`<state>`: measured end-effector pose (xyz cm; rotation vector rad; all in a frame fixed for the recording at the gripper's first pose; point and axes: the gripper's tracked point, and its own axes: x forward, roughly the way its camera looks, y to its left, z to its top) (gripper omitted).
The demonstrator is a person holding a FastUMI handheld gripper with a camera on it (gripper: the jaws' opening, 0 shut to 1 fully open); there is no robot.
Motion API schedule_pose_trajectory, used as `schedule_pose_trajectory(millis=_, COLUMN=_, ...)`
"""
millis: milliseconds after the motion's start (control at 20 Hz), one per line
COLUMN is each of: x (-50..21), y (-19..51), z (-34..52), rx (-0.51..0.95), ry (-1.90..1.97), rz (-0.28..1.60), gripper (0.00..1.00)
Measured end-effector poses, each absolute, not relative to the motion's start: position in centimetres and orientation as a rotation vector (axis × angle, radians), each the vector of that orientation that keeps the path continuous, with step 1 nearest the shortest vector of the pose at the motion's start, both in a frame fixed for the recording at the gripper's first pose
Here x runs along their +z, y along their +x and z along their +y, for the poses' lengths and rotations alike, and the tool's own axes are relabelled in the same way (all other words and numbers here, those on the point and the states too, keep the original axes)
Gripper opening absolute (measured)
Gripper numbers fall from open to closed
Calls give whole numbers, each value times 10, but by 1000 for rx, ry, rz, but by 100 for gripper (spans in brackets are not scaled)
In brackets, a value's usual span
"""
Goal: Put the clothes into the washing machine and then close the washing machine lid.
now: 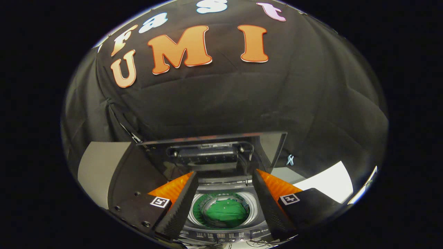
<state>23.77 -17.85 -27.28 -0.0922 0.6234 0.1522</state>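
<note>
Gripper view: the camera looks forward and down along the gripper (224, 193), whose 2 fingers rise from the bottom and stand spread wide apart, released, grasping nothing. The left finger (178, 207) and the right finger (268, 205) each have a ribbed inner face, and each carries a small square black-and-white marker tag near its base.

Between the 2 fingers, and below them, sits a small grey top-loading washing machine (221, 235). Its round drum opening (221, 209) lies in the gap between the fingers, touching neither. Inside the drum rests a crumpled green cloth garment (225, 211), bunched in the middle of the tub and well down inside its rim. The fingers hover above it, apart from it.

Just beyond the fingertips, the machine's dark, glossy rectangular lid (214, 152) stands raised, tilted upright behind the drum, its underside facing the camera. A strip of buttons (221, 237) runs along the machine's front edge, nearest the camera; their markings are too small to make out.

The machine stands on a pale surface (328, 183), seen to the right of the right finger and also to the left of the left finger. A small pale blue clip-shaped object (290, 159) sits to the right of the lid, against the black cloth wall (242, 103).
</note>
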Motion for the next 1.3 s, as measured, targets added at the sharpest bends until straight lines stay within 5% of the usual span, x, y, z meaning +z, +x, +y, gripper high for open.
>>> schedule_pose_trajectory(millis=500, x=-245, y=313, z=-143, rx=194, ry=-144, rz=541, gripper=100)
schedule_pose_trajectory(millis=1300, x=-301, y=369, z=-140, rx=218, ry=-152, rz=616, gripper=100)
